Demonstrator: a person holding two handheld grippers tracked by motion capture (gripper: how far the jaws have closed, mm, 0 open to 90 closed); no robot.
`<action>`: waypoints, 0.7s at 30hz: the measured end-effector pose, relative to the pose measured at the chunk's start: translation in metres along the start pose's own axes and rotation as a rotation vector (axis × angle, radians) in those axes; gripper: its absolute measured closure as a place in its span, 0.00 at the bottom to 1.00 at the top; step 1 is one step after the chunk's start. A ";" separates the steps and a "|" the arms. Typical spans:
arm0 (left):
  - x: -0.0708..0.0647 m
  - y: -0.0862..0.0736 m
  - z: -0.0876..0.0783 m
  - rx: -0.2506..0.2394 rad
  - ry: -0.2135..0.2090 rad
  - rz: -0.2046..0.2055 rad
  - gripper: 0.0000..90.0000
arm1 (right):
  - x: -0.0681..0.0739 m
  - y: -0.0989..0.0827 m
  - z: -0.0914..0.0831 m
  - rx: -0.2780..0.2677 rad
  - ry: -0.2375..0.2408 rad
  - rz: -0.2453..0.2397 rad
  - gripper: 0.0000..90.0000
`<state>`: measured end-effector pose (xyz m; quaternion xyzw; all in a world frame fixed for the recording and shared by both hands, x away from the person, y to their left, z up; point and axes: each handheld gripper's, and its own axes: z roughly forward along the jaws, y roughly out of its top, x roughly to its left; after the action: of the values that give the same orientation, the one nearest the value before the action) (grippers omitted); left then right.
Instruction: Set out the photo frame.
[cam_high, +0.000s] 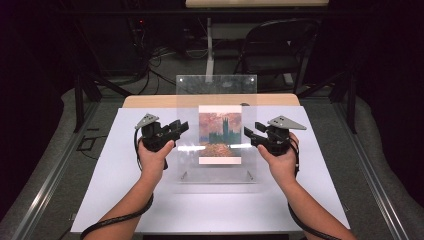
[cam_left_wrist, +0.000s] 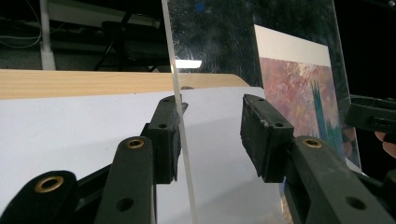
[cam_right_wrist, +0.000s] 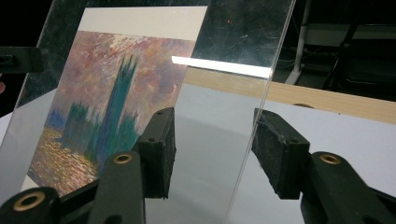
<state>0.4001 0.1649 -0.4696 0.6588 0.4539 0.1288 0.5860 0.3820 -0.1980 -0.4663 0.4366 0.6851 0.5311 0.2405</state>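
A clear acrylic panel (cam_high: 216, 85) with a painted print (cam_high: 220, 137) of a blue tower behind it stands tilted over the white mat. My left gripper (cam_high: 182, 127) straddles the panel's left edge. In the left gripper view the panel edge (cam_left_wrist: 180, 116) lies against the left pad (cam_left_wrist: 169, 140), while the right pad (cam_left_wrist: 261, 140) stands well clear of it. My right gripper (cam_high: 250, 134) straddles the right edge. In the right gripper view that edge (cam_right_wrist: 254, 135) runs close to the right pad (cam_right_wrist: 275, 154), with a wide gap to the left pad (cam_right_wrist: 161, 149). The print (cam_right_wrist: 107, 93) shows through the panel.
A white mat (cam_high: 125, 190) covers the wooden table (cam_high: 150, 101). Behind the table are a folding chair (cam_high: 280, 45), a white table leg (cam_high: 210, 45) and floor cables (cam_high: 150, 65). Metal rails (cam_high: 50, 175) run along both sides.
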 end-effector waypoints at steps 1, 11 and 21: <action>-0.001 0.000 -0.001 0.000 -0.002 0.002 0.65 | 0.000 0.000 -0.001 -0.001 0.000 -0.002 0.55; -0.005 0.001 -0.008 0.010 -0.005 0.019 0.66 | 0.002 0.000 -0.009 -0.001 0.010 -0.013 0.59; -0.011 0.001 -0.018 0.026 -0.007 0.042 0.68 | 0.007 0.001 -0.018 -0.003 0.015 -0.028 0.62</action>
<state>0.3817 0.1689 -0.4600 0.6762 0.4393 0.1330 0.5763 0.3647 -0.2012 -0.4593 0.4227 0.6923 0.5319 0.2432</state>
